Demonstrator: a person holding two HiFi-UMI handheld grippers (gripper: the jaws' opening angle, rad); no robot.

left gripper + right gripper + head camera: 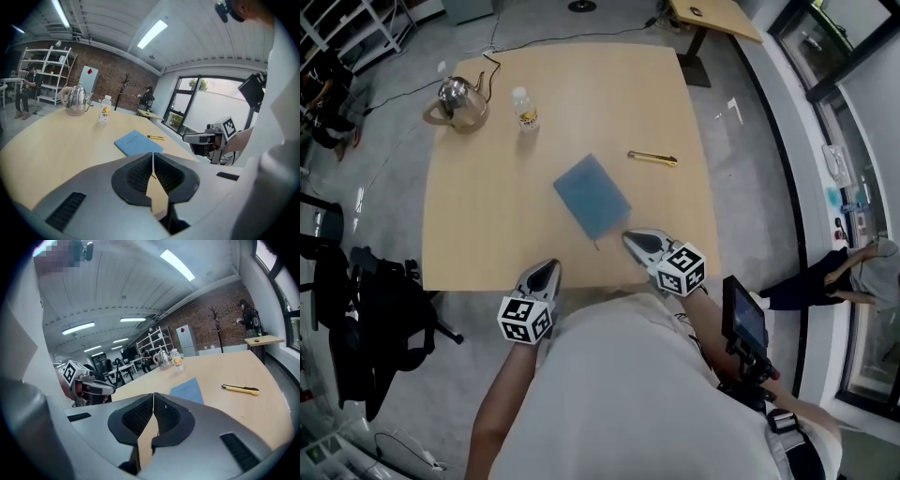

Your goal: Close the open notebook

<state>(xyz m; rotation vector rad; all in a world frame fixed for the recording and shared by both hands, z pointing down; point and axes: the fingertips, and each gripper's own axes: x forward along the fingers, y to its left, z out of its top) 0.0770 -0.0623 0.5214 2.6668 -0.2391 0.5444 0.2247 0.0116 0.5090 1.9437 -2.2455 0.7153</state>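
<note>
A blue notebook lies closed and flat near the middle of the wooden table; it also shows in the left gripper view and the right gripper view. My left gripper hovers at the table's near edge, jaws shut with nothing between them. My right gripper is raised just off the notebook's near corner, also shut and empty. Each gripper appears in the other's view, the right one and the left one.
A steel kettle and a small water bottle stand at the table's far left. A yellow utility knife lies right of the notebook. A black chair sits left of the table, and a person stands far right.
</note>
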